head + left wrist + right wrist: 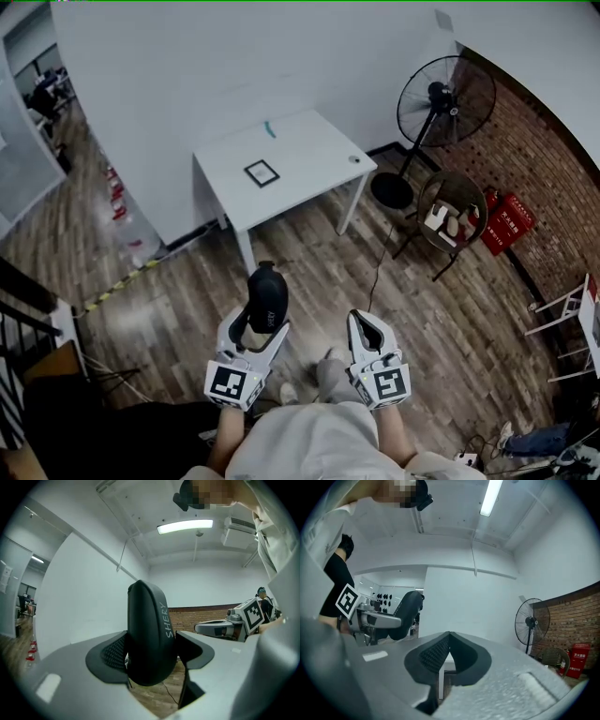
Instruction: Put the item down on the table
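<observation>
A black computer mouse (266, 297) stands on edge between the jaws of my left gripper (260, 322), which is shut on it. In the left gripper view the mouse (149, 634) fills the middle, pressed by both pads, with white lettering along its side. My right gripper (367, 330) hangs beside it, shut with nothing in it; its pads (440, 656) meet at the tips. Both grippers are held over the wooden floor, short of the white table (309, 159). The mouse (407, 612) also shows at the left in the right gripper view.
On the white table lie a small framed black square (262, 172), a teal item (270, 129) and a small round thing (354, 159). A standing fan (442, 103), a round chair (452, 214) and a red box (507, 221) stand at the right by the brick wall. A stair rail (28, 319) is at left.
</observation>
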The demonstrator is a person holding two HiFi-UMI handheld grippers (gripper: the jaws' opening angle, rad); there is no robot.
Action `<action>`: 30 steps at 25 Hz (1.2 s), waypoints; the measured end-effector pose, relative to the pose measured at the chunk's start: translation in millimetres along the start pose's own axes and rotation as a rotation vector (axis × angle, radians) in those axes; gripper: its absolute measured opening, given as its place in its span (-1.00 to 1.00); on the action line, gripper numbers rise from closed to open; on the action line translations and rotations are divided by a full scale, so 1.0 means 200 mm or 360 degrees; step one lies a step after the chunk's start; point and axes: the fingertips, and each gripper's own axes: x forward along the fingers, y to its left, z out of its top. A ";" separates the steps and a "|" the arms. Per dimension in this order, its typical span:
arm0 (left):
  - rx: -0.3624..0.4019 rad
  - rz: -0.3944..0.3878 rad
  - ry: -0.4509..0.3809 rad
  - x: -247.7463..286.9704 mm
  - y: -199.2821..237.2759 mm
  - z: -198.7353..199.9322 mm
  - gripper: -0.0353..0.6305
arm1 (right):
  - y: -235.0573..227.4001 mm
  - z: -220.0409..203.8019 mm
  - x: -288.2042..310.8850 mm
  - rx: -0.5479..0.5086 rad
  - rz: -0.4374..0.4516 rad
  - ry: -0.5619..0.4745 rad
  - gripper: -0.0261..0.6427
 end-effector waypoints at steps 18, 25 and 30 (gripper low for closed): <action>-0.0033 0.0068 0.0047 0.69 0.41 -0.03 0.12 | -0.43 -0.08 0.70 0.0037 0.0094 -0.0001 -0.91; -0.0020 0.0107 0.0088 0.97 0.51 0.00 0.12 | -0.66 -0.06 0.94 0.0069 0.0124 -0.0001 -0.91; -0.0032 0.0138 0.0091 1.09 0.55 0.01 0.12 | -0.77 -0.06 1.07 0.0071 0.0161 -0.0021 -0.91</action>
